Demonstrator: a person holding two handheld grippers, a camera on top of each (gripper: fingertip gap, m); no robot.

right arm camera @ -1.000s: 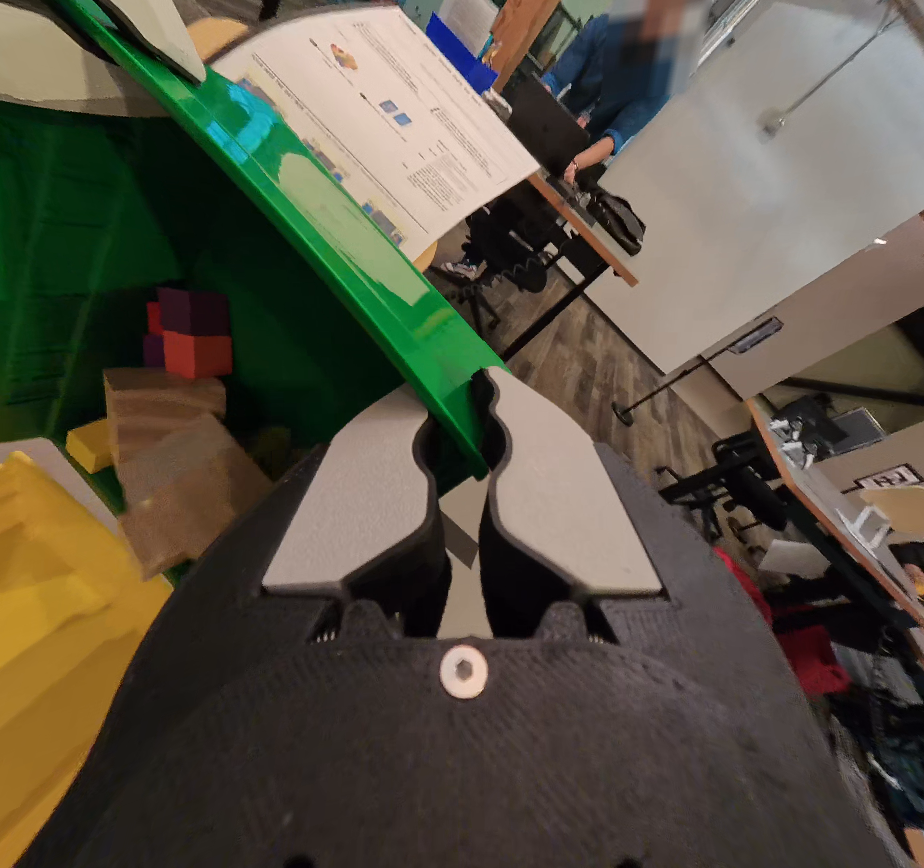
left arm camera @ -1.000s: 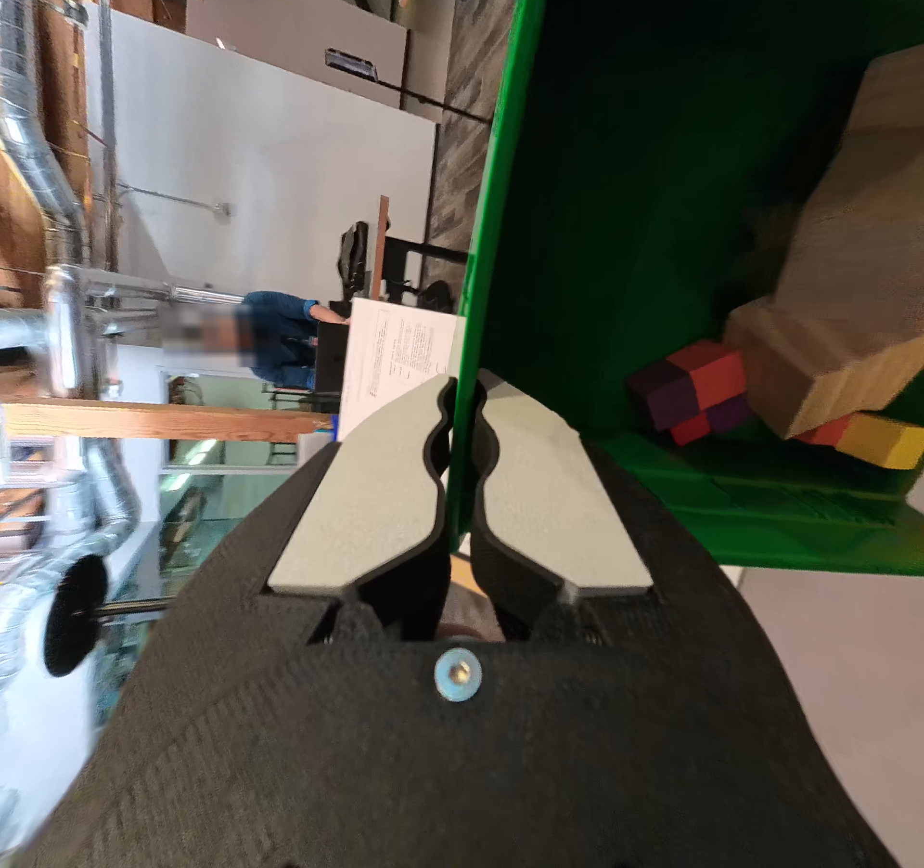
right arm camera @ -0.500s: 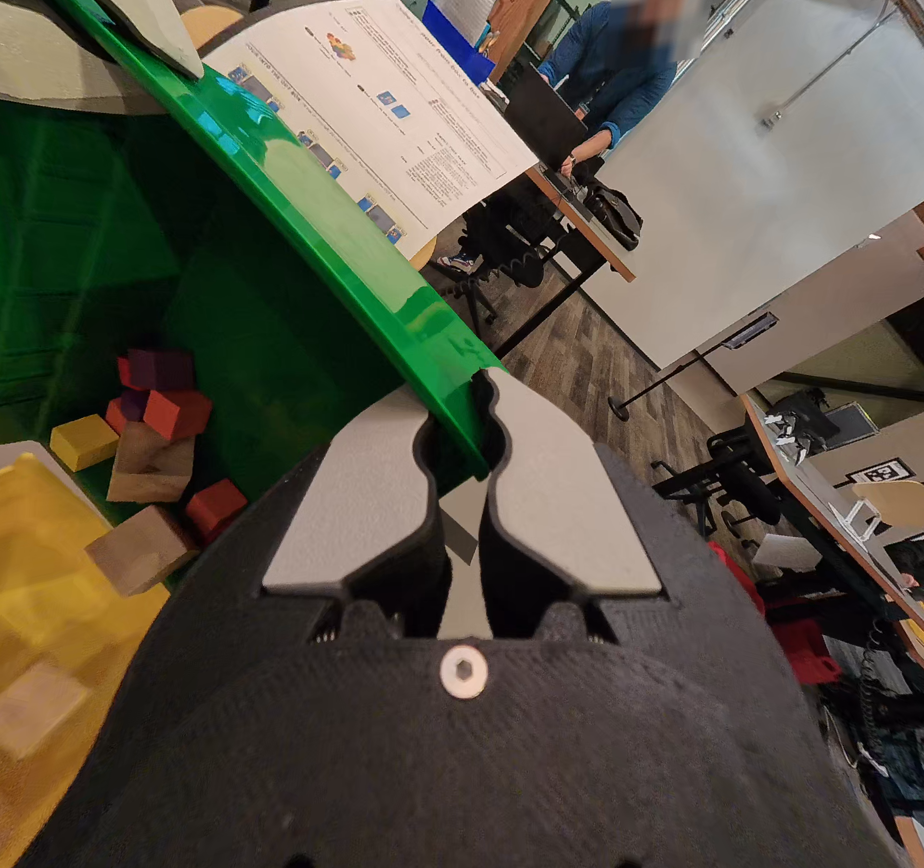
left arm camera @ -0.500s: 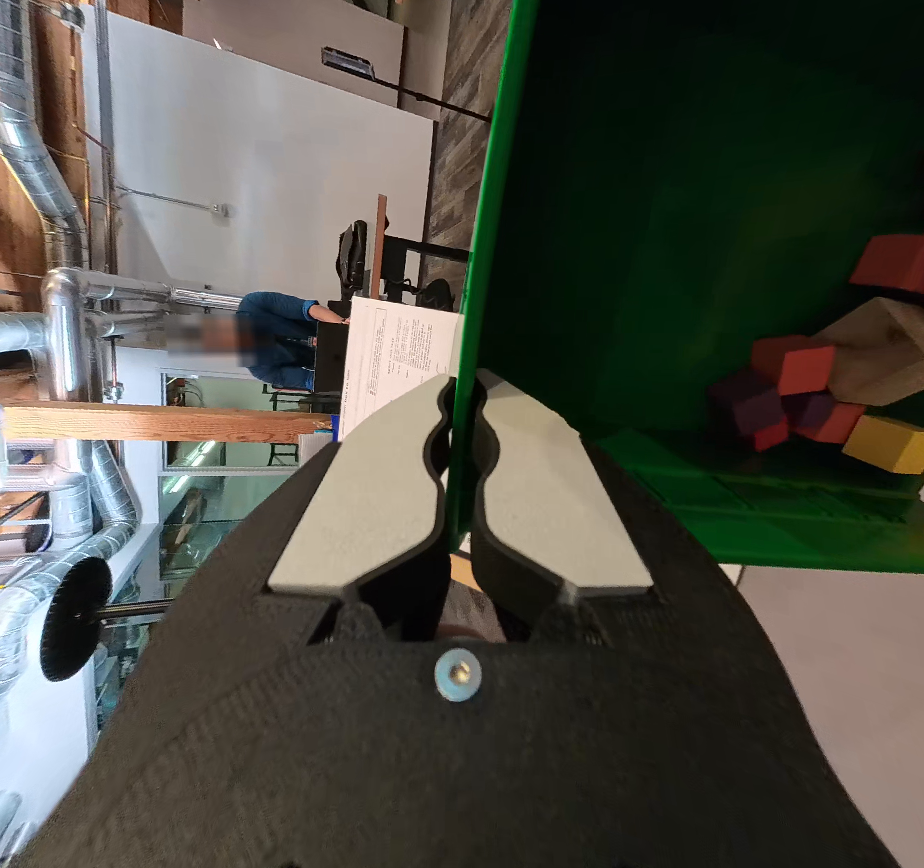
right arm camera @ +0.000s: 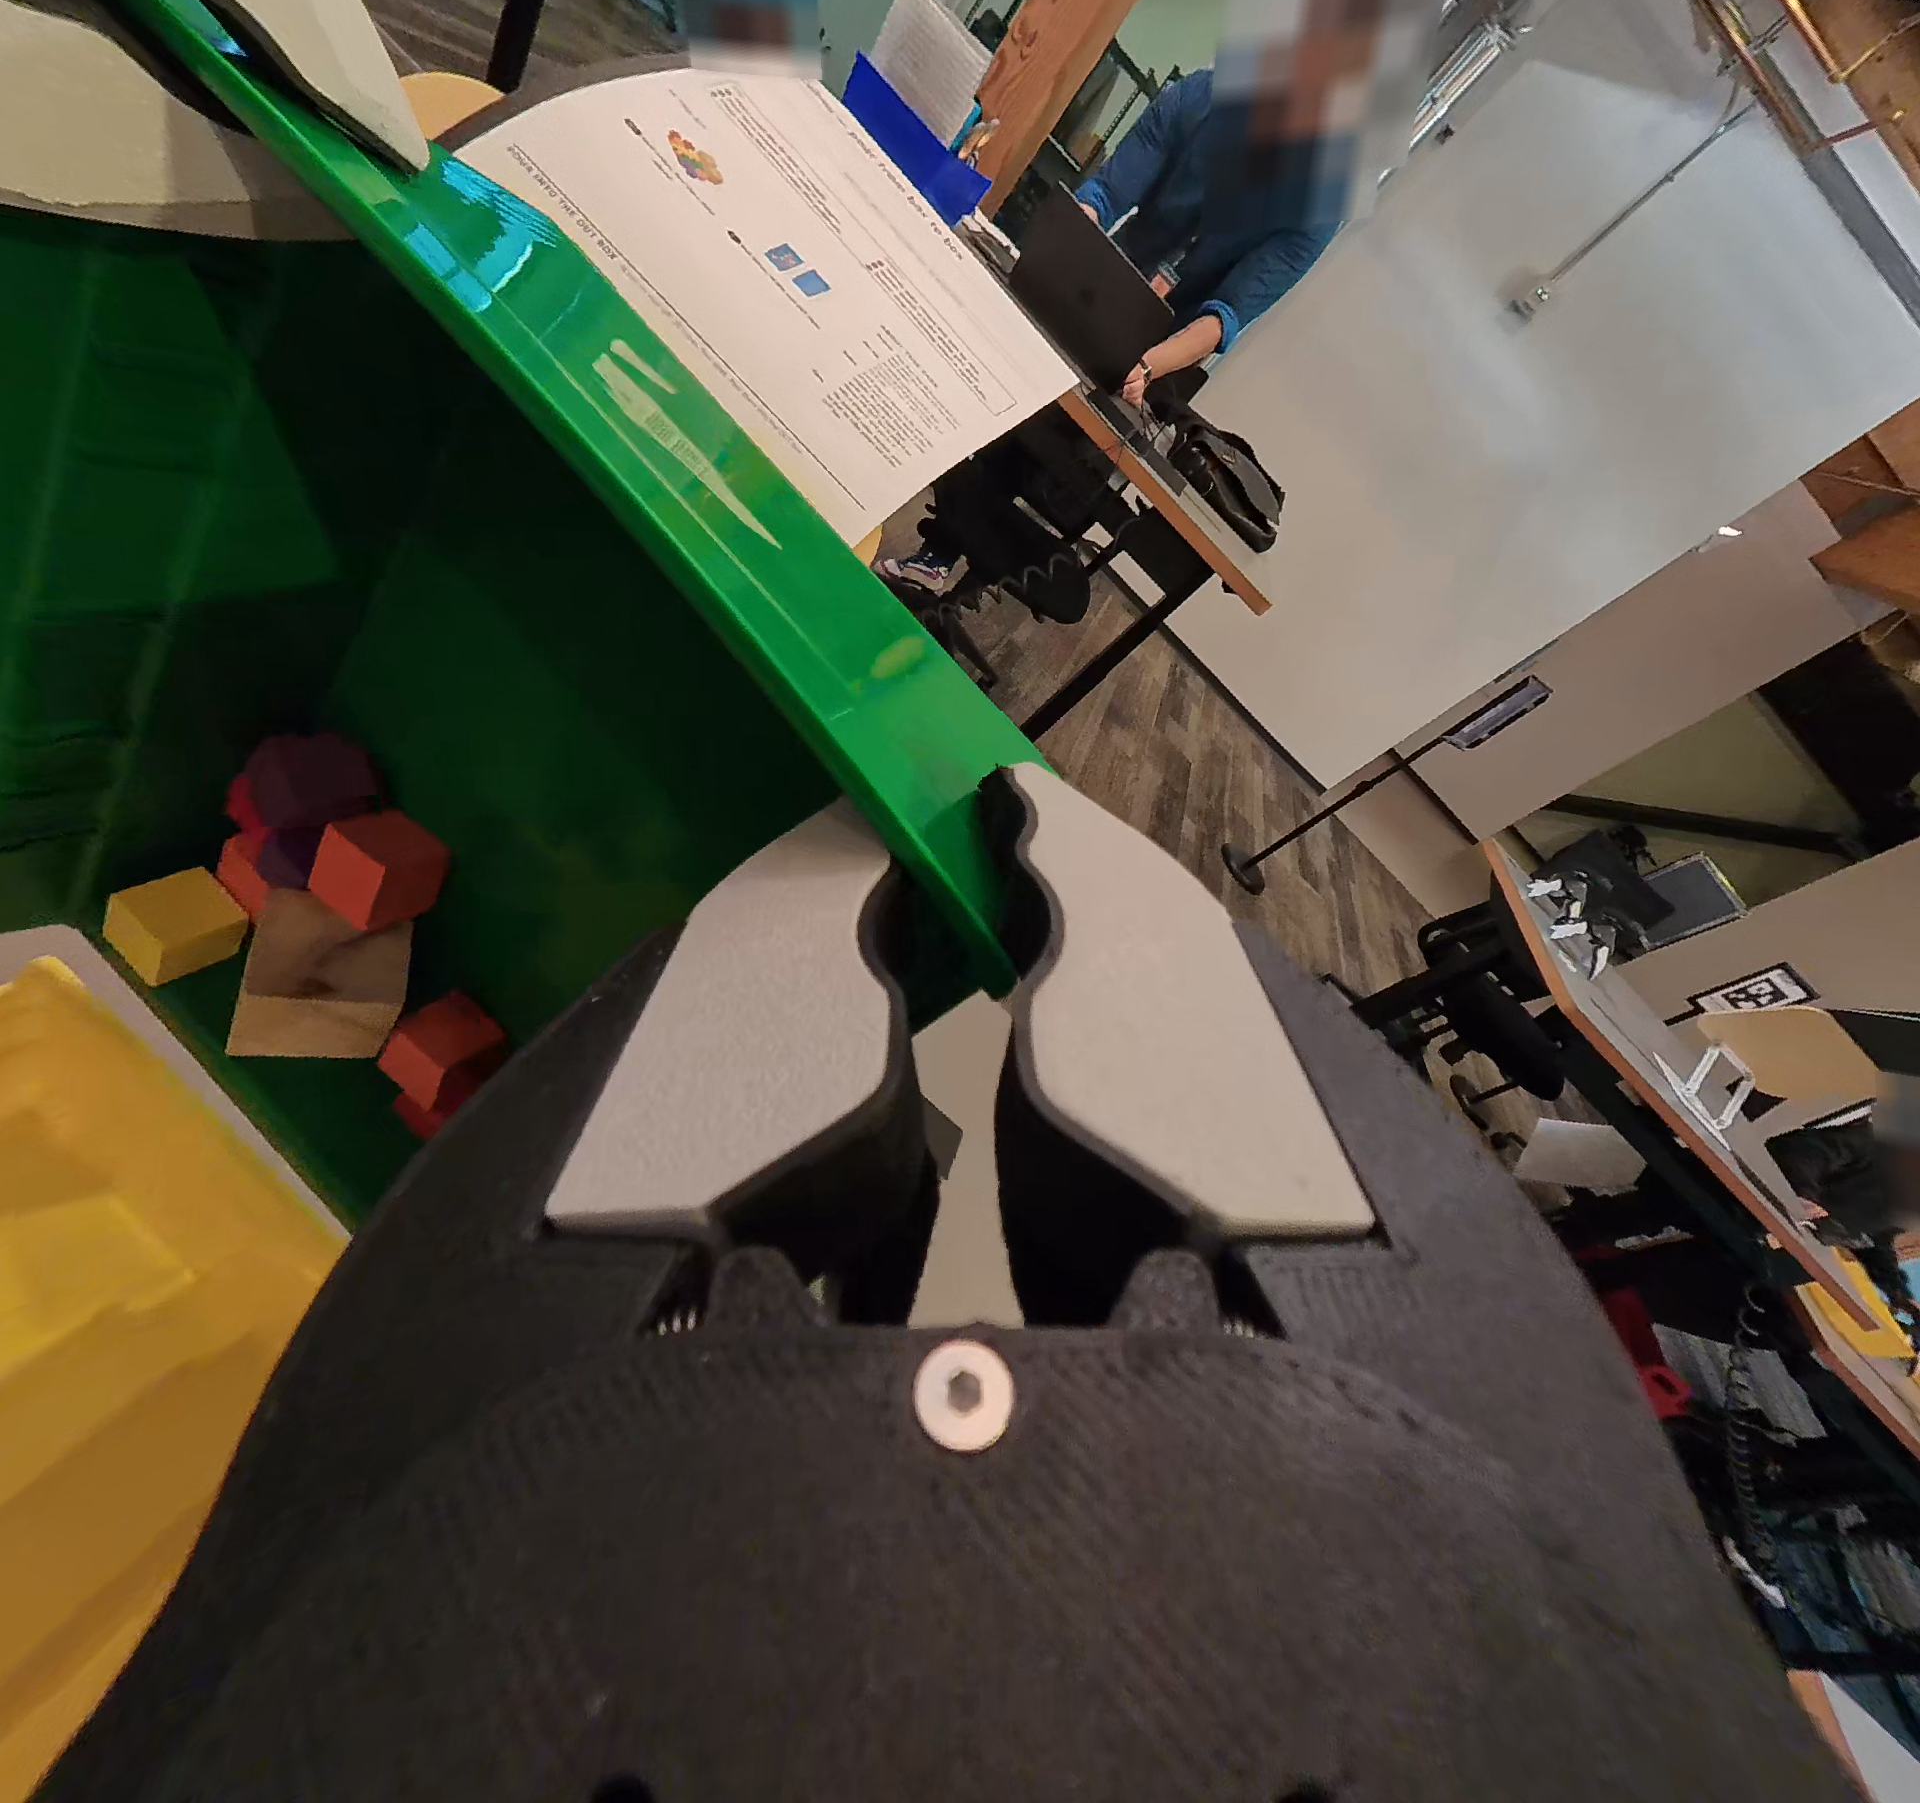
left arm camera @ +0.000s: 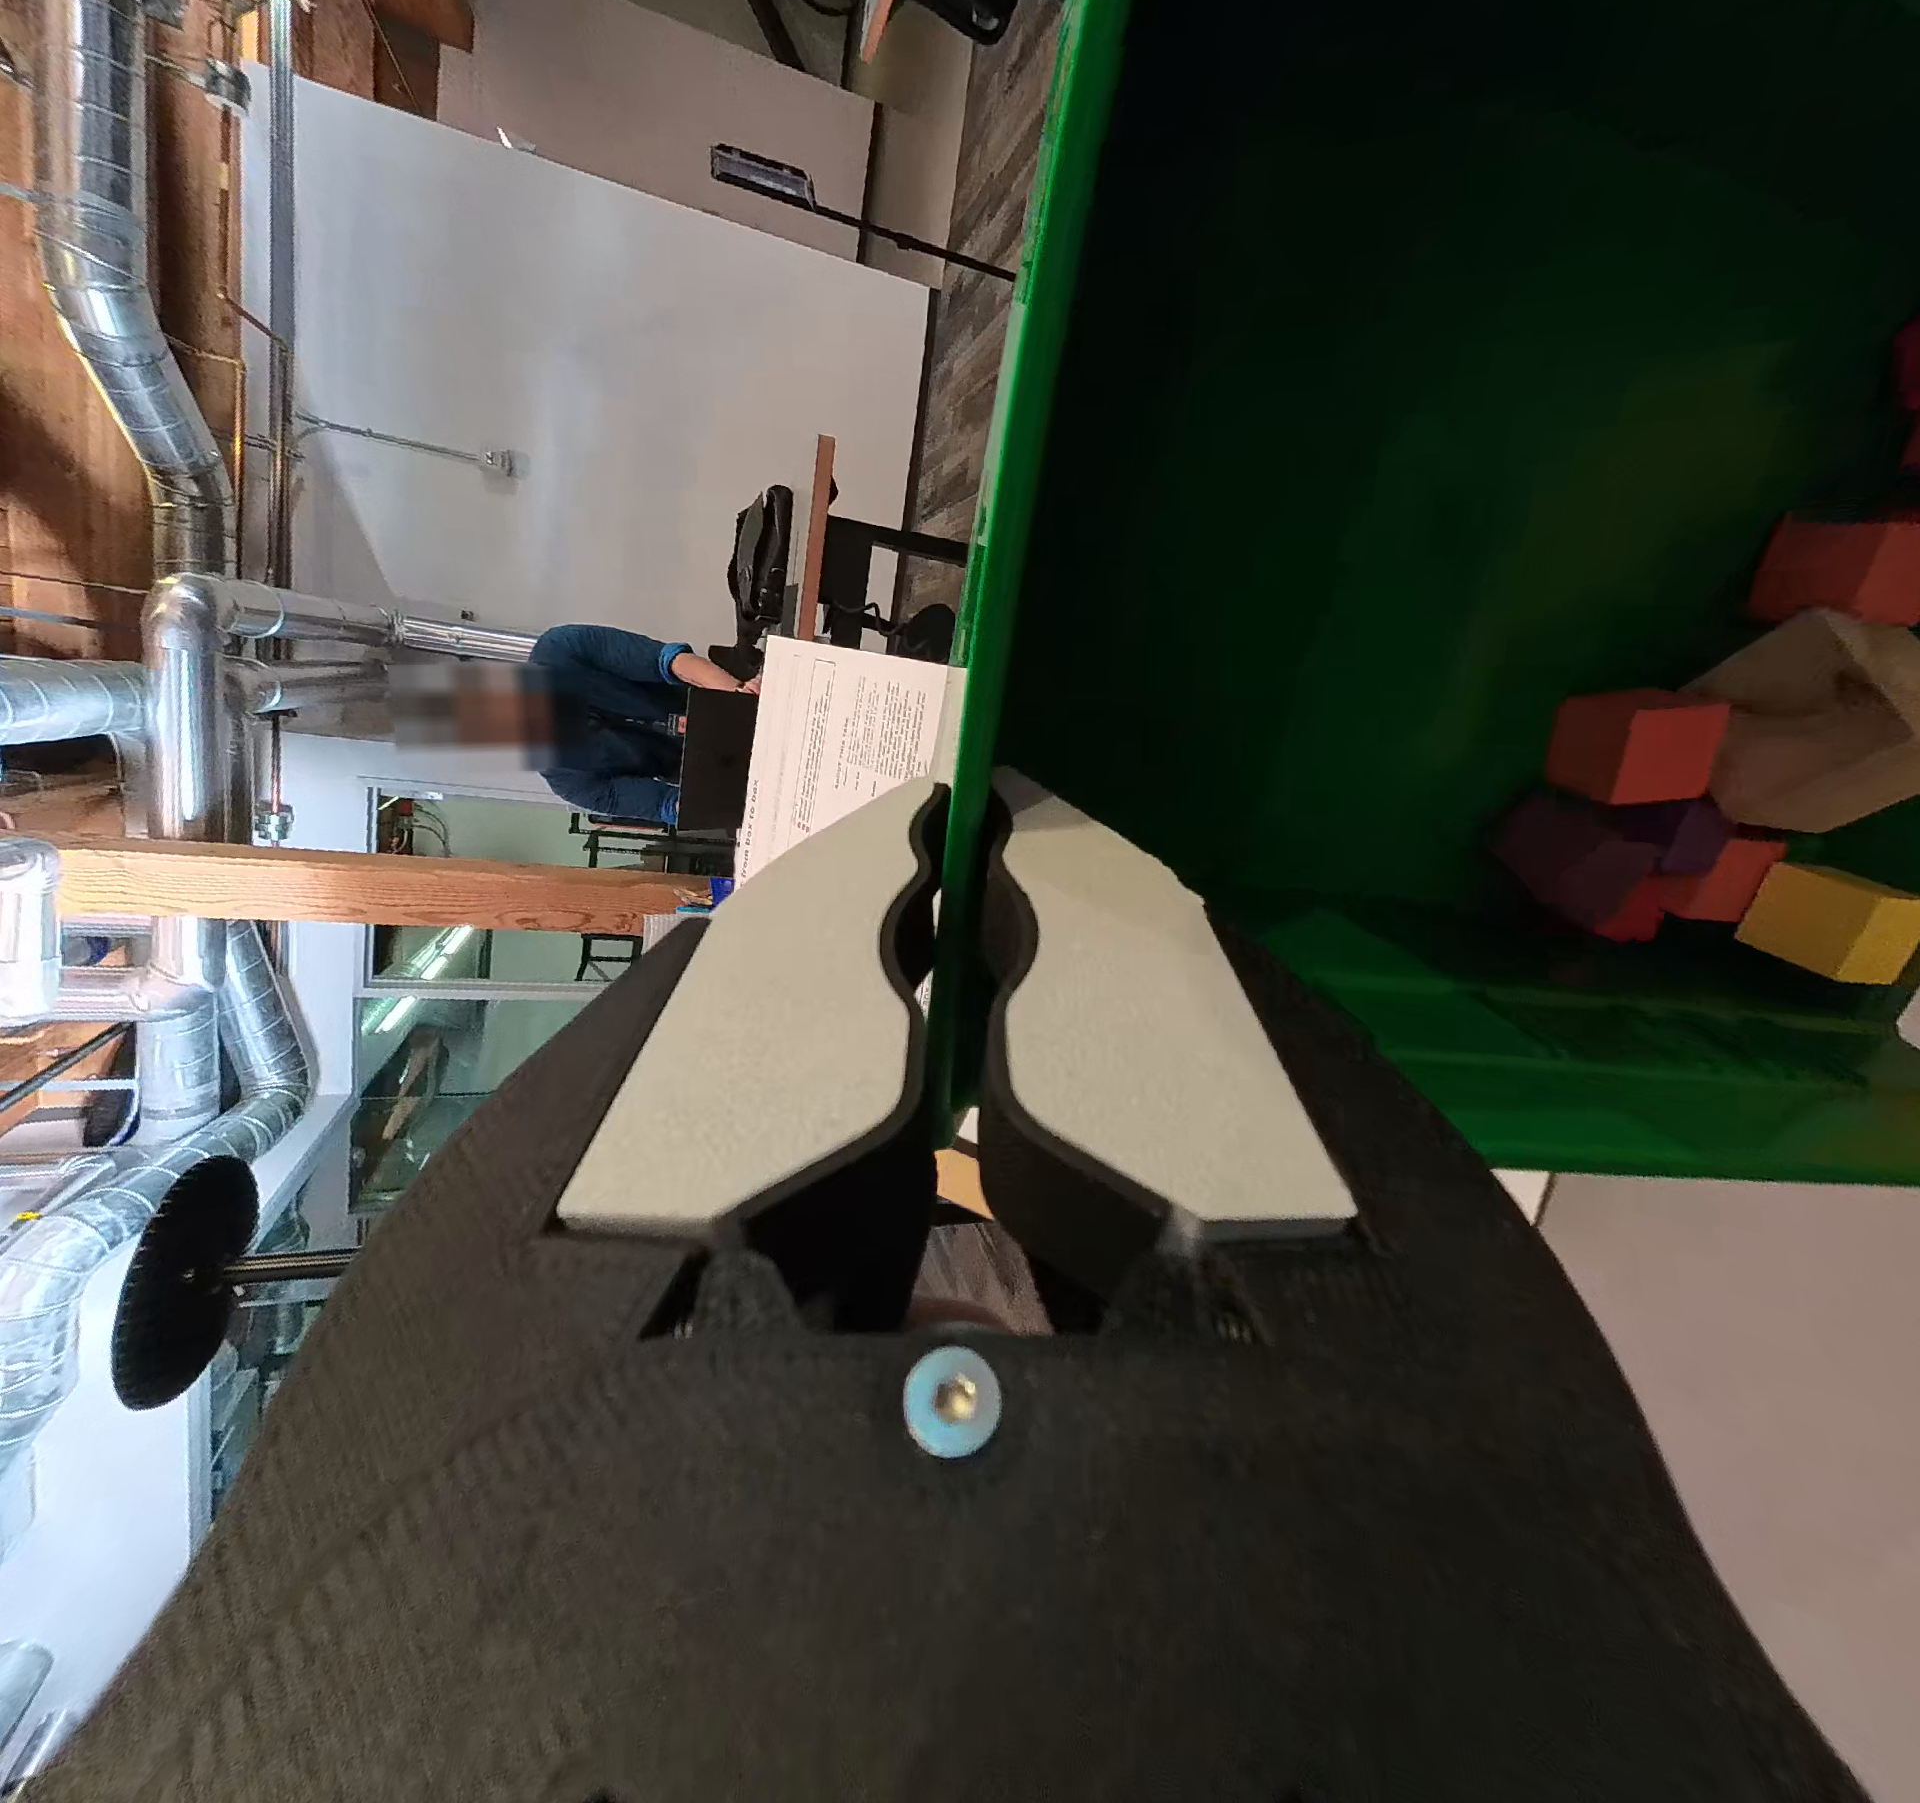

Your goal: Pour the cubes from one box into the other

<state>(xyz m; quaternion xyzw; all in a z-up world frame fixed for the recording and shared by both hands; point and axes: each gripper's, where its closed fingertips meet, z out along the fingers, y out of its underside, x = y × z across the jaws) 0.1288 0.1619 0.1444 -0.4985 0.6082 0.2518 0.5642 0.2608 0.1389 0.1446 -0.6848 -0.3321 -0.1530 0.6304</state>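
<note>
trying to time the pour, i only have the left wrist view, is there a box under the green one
Observer: Yes, the right wrist view shows a yellow box just past the open edge of the green box.
Operator: is the other gripper on it too
Observer: The right gripper is shut on the green box's rim, the left gripper on the opposite wall.
Operator: anything left near the lip
Observer: A yellow cube and a wooden block sit nearest the yellow box.
</note>
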